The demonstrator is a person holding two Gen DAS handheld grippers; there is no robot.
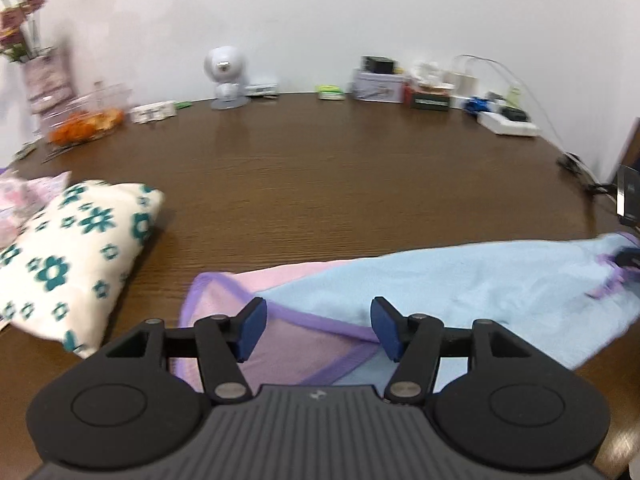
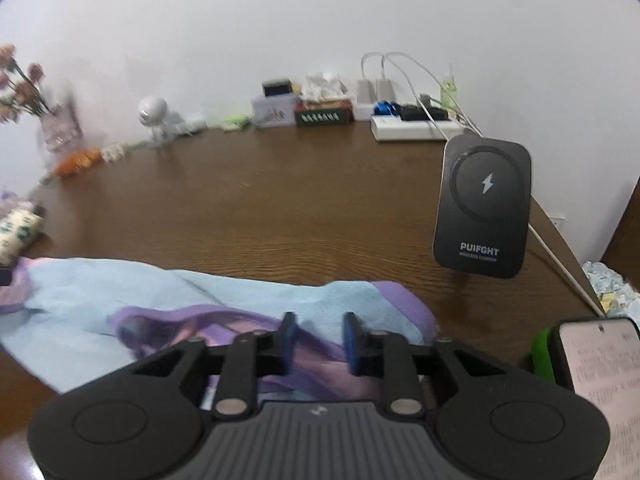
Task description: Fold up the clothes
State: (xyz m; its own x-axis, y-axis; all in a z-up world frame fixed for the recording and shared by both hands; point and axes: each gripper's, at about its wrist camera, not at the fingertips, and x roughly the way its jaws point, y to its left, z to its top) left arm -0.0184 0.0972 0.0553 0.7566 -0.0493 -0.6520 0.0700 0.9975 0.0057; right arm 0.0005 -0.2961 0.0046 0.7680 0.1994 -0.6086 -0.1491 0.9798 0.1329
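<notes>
Garment point(image 1: 460, 280): light blue fleece piece with a pink inner face and purple binding, lying on the near part of the brown table point(image 1: 340, 168), stretched sideways in a long band. One fold appears laid, blue layer over pink; edges uneven, right end rumpled, with purple trim bunched there point(image 2: 248, 332). Judged partly folded; further folds and squaring remain.

Left gripper point(image 1: 318, 322): jaws apart, nothing between the pads, poised above the garment's bound left corner.

Right gripper point(image 2: 319, 340): jaws apart, holding nothing, above the bunched right end.

Floral-print cloth bundle point(image 1: 68, 256): left of the garment, apart from it, apparently already folded.

Wireless charger stand point(image 2: 484, 208): upright, right of the garment. Phone point(image 2: 600, 380) at the right edge.
</notes>
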